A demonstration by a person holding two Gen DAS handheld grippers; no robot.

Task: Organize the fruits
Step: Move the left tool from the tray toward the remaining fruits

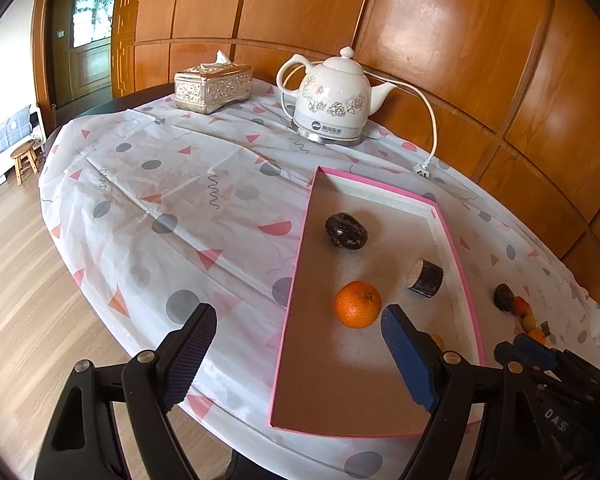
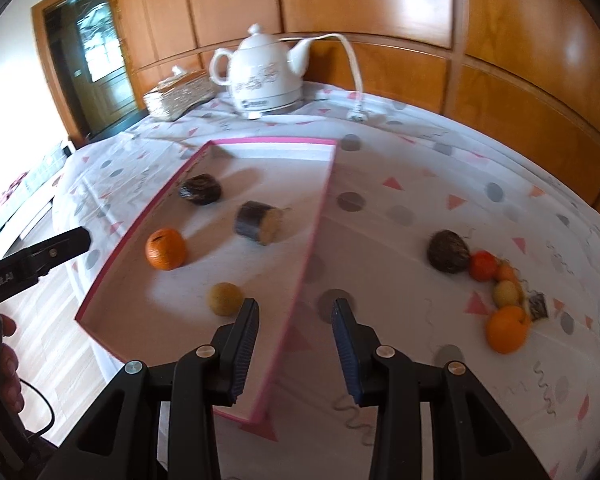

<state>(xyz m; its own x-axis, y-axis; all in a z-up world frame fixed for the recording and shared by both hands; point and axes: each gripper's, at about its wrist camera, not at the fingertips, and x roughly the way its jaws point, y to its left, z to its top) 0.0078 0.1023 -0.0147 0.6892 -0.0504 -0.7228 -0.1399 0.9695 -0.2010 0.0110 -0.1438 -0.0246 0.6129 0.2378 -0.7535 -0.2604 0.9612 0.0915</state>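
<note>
- The loose fruits (image 2: 496,284) lie in a curved string on the tablecloth (image 2: 400,216), right of the pink-rimmed tray (image 2: 320,216): a dark round one (image 2: 449,251) farthest away, then small red and yellow ones, with an orange (image 2: 506,329) nearest.
- That string runs roughly near-to-far; each piece is round, with no clear heading.
- In the tray sit an orange fruit (image 2: 166,249), a dark fruit (image 2: 200,189), a cut dark cylinder (image 2: 259,223) lying on its side with its cut face turned towards the near right, and a yellow ball (image 2: 225,298).
- The right gripper (image 2: 296,312) hangs over the tray's right wall, jaws parted and empty; the string lies to its right, so it looks the nearer.
- The left gripper (image 1: 296,334) stands wide and empty at the tray's left side.
</note>
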